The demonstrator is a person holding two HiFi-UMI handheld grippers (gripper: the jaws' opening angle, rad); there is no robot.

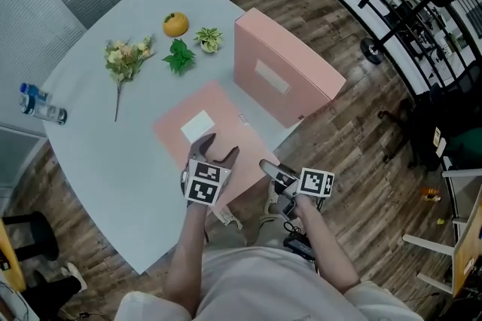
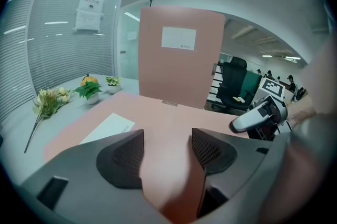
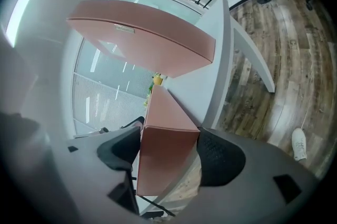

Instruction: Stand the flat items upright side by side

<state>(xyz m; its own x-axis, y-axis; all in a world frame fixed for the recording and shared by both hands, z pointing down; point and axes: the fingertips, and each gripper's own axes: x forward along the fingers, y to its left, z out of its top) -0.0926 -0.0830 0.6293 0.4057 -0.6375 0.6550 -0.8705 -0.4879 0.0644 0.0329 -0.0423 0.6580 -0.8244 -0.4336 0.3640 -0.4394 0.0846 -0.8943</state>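
One pink flat box [image 1: 282, 71] stands upright on the white table [image 1: 98, 154], at its right side. A second pink box [image 1: 226, 112] with a white label [image 1: 197, 125] lies flat in front of it. My left gripper [image 1: 217, 150] is open over that box's near corner, its jaws spread level above the pink surface [image 2: 158, 118]. My right gripper [image 1: 269, 169] is at the box's right edge, rolled on its side. In the right gripper view both pads sit against the box's narrow end face [image 3: 166, 165]. The upright box [image 3: 142, 31] shows beyond it.
At the table's far side lie a bunch of flowers [image 1: 124, 59], an orange [image 1: 175, 24] and two small plants [image 1: 179, 56] [image 1: 208, 38]. A water bottle [image 1: 41, 105] lies at the left edge. An office chair [image 2: 231, 81] stands off the table's right side.
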